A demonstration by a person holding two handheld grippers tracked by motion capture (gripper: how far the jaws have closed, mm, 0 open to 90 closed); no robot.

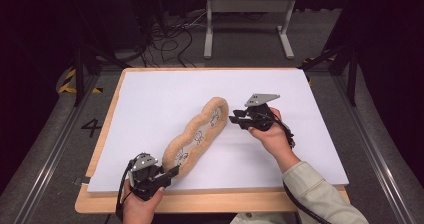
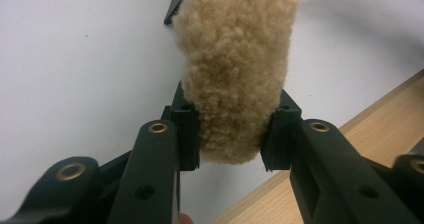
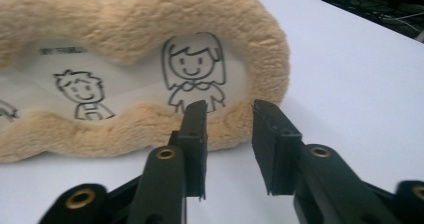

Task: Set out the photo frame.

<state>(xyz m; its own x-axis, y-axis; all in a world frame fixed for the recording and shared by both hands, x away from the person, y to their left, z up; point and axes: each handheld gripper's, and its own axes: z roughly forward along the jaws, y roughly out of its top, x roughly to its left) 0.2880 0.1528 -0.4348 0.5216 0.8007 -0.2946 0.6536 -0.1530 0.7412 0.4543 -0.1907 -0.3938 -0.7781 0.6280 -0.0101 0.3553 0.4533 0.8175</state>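
- A long tan fleecy cushion [image 1: 196,136] with a lobed outline lies slantwise on the white table [image 1: 150,104]; its pale centre bears line-drawn cartoon children.
- Left tool [image 1: 172,172] pinches the cushion's near end.
- Right tool [image 1: 234,118], jaws spread, sits at its far end.

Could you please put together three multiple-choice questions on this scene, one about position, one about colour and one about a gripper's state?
1. Where does the plush cushion lie?
A. on the white sheet
B. on the floor
C. on a chair

2. What colour is its fleecy rim?
A. blue
B. tan
C. black

3. What is the left gripper doing?
A. hanging open
B. clamping the cushion's end
C. resting on the floor

Answers: 1 A, the high view shows it on the sheet; 2 B, the fleece is tan; 3 B, the jaws press both sides of the fleece.
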